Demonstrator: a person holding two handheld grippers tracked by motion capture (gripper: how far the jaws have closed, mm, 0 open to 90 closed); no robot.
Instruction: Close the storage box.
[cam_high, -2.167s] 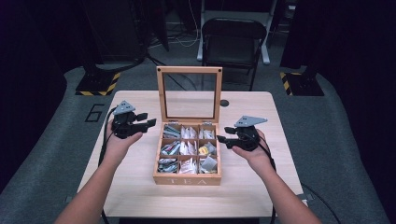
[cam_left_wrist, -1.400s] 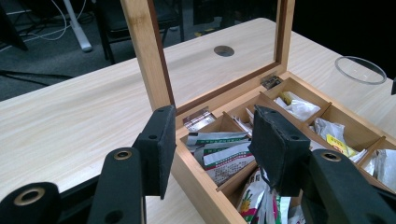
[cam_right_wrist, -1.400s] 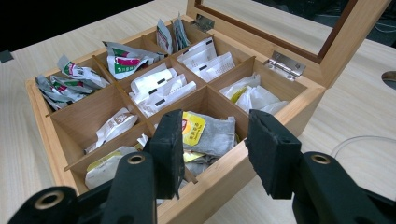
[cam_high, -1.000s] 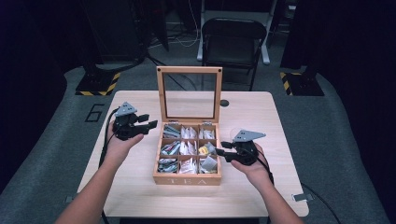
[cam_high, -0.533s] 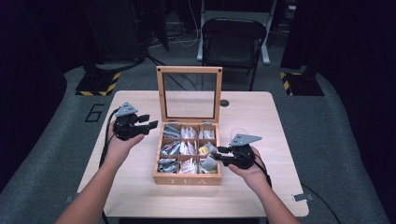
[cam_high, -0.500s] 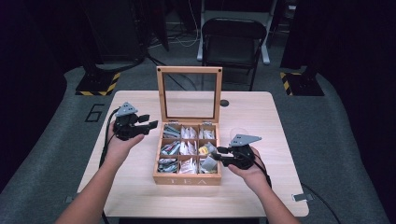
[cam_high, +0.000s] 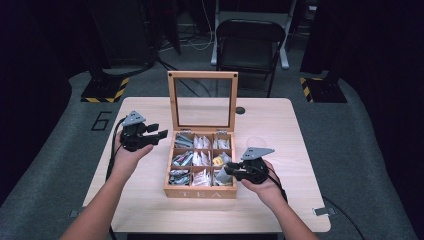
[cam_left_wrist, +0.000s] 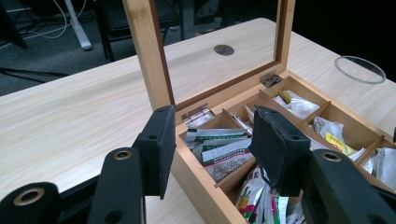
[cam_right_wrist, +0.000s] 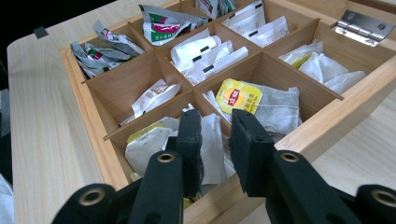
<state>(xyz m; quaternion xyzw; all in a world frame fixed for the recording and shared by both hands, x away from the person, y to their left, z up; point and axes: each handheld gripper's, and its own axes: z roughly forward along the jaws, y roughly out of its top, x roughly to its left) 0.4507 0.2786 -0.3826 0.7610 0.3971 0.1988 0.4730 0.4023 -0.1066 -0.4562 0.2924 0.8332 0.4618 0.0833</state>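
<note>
Nearest the person, the right gripper (cam_right_wrist: 215, 135) reaches into the wooden tea box (cam_high: 201, 192) at its front right compartment. Its jaws have just been closing, and a white tea bag (cam_right_wrist: 212, 144) stands between the pads; a narrow gap remains, so whether the pads press on it cannot be told. In the next compartment along that side lies a tea bag with a yellow tag (cam_right_wrist: 239, 96). Farther back, the left gripper (cam_left_wrist: 212, 149) hangs at the box's rear left corner — jaws parted, nothing between them, one to each side of the box wall. Beyond it the glass-paned lid (cam_high: 202, 75) stands upright. A clear round lid (cam_left_wrist: 359, 69) lies on the table (cam_high: 270, 120) just beside the box.
</note>
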